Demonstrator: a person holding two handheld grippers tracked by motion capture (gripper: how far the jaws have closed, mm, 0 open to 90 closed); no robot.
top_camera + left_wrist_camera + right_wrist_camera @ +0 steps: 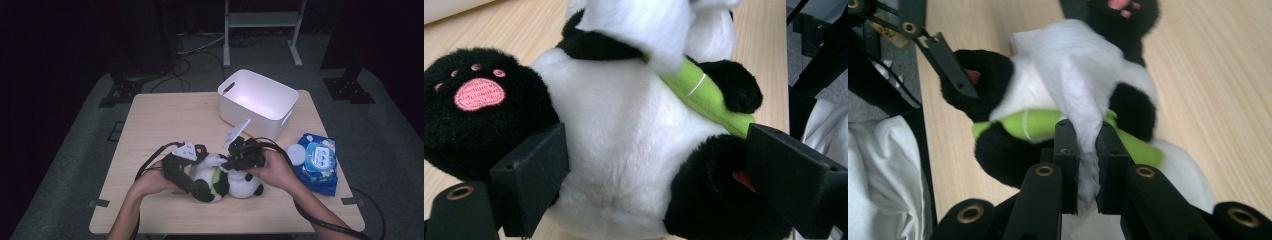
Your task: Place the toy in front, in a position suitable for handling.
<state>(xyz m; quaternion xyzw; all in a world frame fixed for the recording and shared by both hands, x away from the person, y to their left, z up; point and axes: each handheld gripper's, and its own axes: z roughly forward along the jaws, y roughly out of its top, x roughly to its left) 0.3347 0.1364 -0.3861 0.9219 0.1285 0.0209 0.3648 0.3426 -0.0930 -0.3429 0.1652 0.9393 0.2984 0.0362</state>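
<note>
Panda plush lies on its back near the front edge of the table, between the two hands. High view: the left gripper sits at the toy's lower body, the right gripper over its belly with something white under it. A white bin stands at the far side, a blue wipes pack with a loose white pad to the right, both apart from the toy.

Left gripper view: jaws stand wide, one at each side of the white belly and black legs — they bracket the plush; whether the pads press into the fur I cannot tell. The green scarf crosses the chest, and a white wipe hangs down from above.

Right gripper view: jaws pinched tight on the wipe, which drapes over the panda's belly.

Judgement: wiping is under way — the wipe is out of its pack and on the toy. How much fur has been covered can't be read, and the bin is untouched
</note>
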